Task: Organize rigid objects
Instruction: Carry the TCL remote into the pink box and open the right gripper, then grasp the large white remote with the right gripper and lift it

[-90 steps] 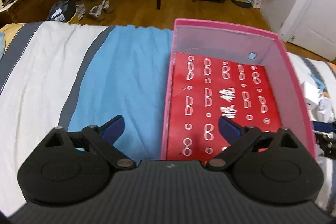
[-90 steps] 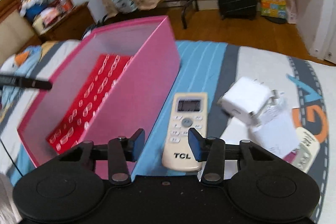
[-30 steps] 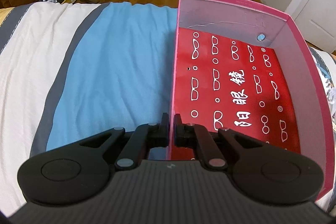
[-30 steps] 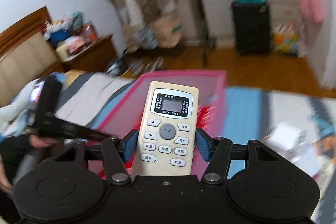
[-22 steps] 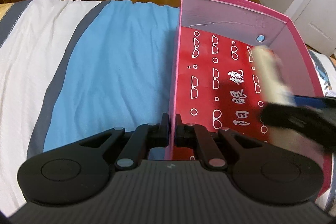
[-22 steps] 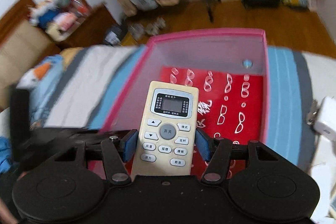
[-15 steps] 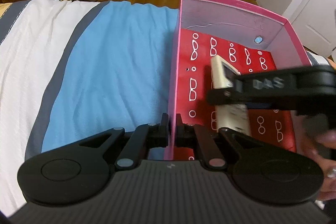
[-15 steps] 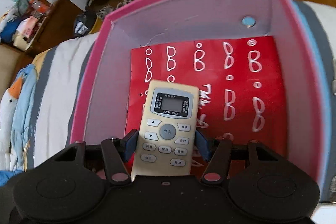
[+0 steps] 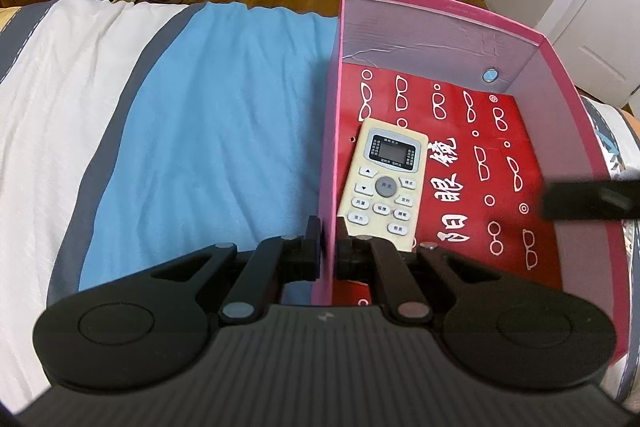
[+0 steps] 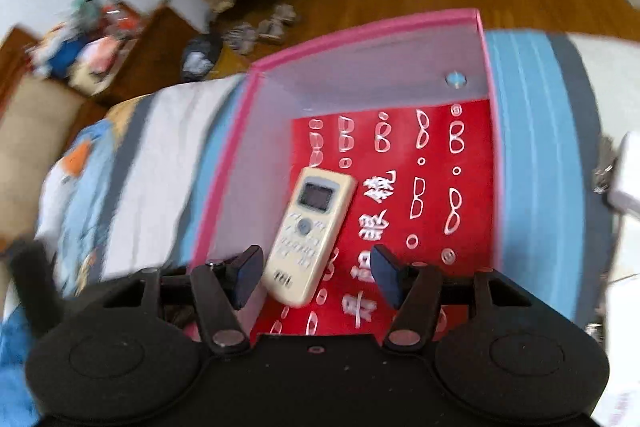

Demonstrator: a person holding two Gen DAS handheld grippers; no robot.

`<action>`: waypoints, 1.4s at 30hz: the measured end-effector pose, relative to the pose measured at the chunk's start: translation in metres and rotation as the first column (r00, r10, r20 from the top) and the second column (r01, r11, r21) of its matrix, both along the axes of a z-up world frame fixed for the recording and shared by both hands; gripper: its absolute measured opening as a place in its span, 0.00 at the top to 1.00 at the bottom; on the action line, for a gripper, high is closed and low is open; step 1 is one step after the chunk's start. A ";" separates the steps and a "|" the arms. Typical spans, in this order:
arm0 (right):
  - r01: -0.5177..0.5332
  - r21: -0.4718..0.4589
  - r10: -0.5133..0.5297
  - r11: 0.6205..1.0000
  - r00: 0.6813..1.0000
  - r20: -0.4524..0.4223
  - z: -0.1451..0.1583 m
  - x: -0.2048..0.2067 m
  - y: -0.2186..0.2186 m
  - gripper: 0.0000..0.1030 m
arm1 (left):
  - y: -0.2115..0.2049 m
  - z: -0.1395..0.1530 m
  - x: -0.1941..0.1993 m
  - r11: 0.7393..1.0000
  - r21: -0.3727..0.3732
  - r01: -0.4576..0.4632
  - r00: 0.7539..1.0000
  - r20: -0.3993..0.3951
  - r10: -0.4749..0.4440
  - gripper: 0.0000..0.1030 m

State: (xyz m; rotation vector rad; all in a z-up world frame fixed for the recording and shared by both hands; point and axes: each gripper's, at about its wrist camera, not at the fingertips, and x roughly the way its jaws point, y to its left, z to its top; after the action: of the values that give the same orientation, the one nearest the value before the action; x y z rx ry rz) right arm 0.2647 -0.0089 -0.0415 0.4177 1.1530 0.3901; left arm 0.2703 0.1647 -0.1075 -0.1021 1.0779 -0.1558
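Left gripper (image 9: pixel 329 254) clamped on the near left wall of the pink box (image 9: pixel 440 5); right gripper (image 10: pixel 314 277) spread open over the box, empty, pads clear of the remote (image 9: pixel 382 183). Could tip or drag the box if the clamped wall gets tugged, sliding the remote. Cream remote, grey screen, face up on the red floor by the left wall.

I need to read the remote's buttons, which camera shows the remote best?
The left wrist view: the remote lies sharp and face up in the pink box, though its near end is hidden. The right wrist view shows all of it, blurred.
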 end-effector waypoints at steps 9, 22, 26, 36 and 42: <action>-0.155 -0.043 0.161 0.987 0.969 0.187 0.045 -0.077 -0.068 0.36 | 0.001 0.004 -0.001 1.000 -0.010 -0.028 1.000 -0.003 0.028 0.96; -0.354 -0.546 0.481 0.759 0.871 0.103 -0.043 -0.146 -0.092 0.35 | 0.002 0.010 -0.003 1.000 -0.007 -0.030 0.999 0.010 0.030 0.96; -0.351 -0.664 0.504 0.660 0.862 0.046 -0.061 -0.147 -0.085 0.30 | 0.000 0.010 -0.005 1.000 0.004 -0.024 1.000 0.015 0.024 0.96; -0.323 -0.624 0.458 0.712 0.887 0.063 -0.071 -0.138 -0.100 0.22 | 0.000 0.010 -0.005 1.000 0.005 -0.024 1.000 0.016 0.024 0.96; -0.358 -0.556 0.458 0.750 0.888 0.046 -0.064 -0.146 -0.095 0.36 | 0.002 0.010 -0.006 1.000 0.004 -0.026 1.000 0.011 0.026 0.96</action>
State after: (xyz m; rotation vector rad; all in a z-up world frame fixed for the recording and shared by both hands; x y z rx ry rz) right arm 0.1185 -0.1044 -0.1058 -0.3734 1.1163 0.4557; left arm 0.2643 0.1664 -0.0978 -0.1114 1.0655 -0.1310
